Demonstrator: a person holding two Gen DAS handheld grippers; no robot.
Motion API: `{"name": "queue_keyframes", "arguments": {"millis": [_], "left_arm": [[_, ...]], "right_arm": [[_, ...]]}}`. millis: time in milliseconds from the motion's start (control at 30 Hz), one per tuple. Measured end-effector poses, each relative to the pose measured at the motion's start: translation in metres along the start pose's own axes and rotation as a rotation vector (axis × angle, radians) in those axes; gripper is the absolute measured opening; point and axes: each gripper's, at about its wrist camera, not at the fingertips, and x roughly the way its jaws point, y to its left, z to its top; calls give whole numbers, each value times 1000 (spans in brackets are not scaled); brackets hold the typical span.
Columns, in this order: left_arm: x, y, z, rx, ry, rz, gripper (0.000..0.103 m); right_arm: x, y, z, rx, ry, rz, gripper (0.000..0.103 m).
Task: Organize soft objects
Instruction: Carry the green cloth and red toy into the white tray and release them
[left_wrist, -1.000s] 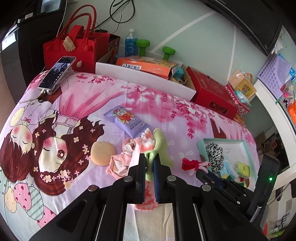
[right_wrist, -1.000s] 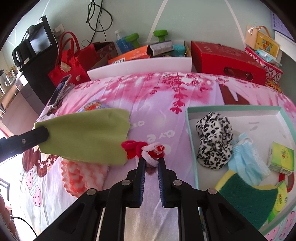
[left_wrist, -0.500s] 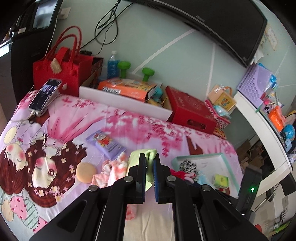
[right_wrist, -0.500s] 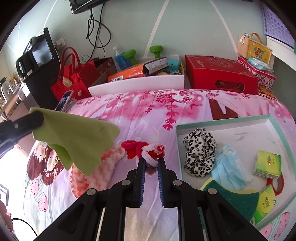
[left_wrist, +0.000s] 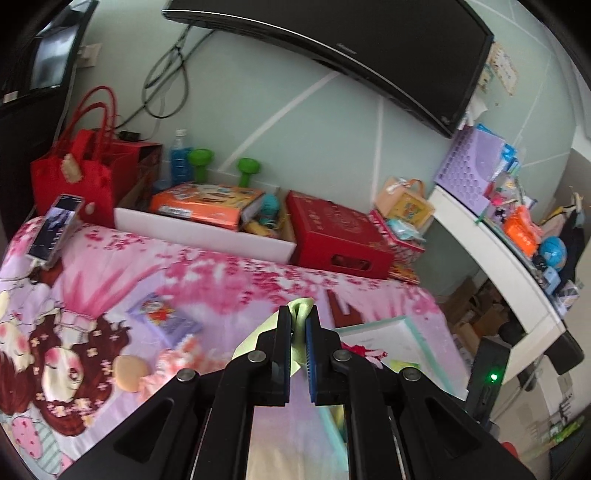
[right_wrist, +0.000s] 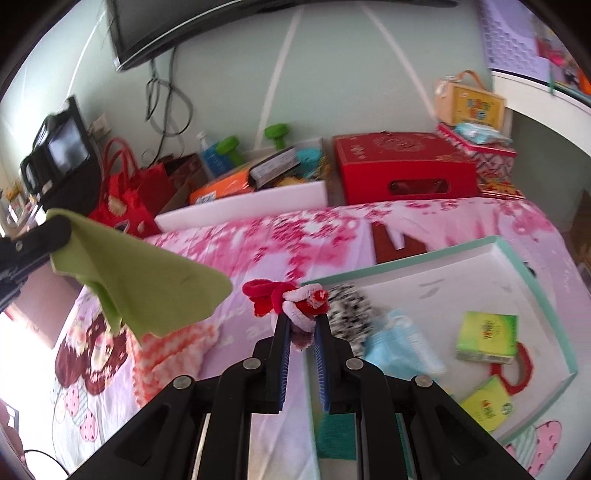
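The green cloth (right_wrist: 147, 288), plain and limp, hangs at nine o'clock above the bed (right_wrist: 332, 236), jaws of the left gripper (left_wrist: 298, 317) clamped on its corner. The right gripper (right_wrist: 301, 321) pinches a fuzzy red-and-white scrunchie (right_wrist: 295, 301) beside the white tray (right_wrist: 480, 266).

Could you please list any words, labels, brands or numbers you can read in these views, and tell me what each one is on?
No text can be quoted with confidence.
Monitor: small maker's mark on its lower edge, too small to read.
Orange package: print blurred.
Red box: gold pattern or lettering, unreadable.
Yellow gift box: coloured characters, blurred.
Green packet: red logo, too blurred to read.
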Motion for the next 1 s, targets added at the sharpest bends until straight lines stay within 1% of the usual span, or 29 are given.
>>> {"name": "queue_keyframes", "arguments": {"millis": [133,267,367,467,600,733,900,1000], "left_arm": [[7,-30,6,68,8,-16,7],[18,-62,15,135,7,-41,7],[32,-87,18,182,9,-53,7],[50,-105,15,200,37,-80,7],[71,-121,6,206,73,-107,7],[94,-132,-7,227,111,-111,7],[128,-132,-30,224,199,-87,7],[146,-127,-43,215,252,-70,7]], "right_arm": [[-11,-29,6,58,-31,-43,14],[-17,-61,8,129,-42,-96,14],[-20,-84,8,168,-46,-166,14],[-25,-108,5,225,-48,-188,14],[-29,-133,2,281,-46,-247,14],[-34,-155,-1,331,-49,-299,14],[-35,-178,-6,388,-28,-367,14],[-35,-187,-9,411,-19,-379,14]]}}
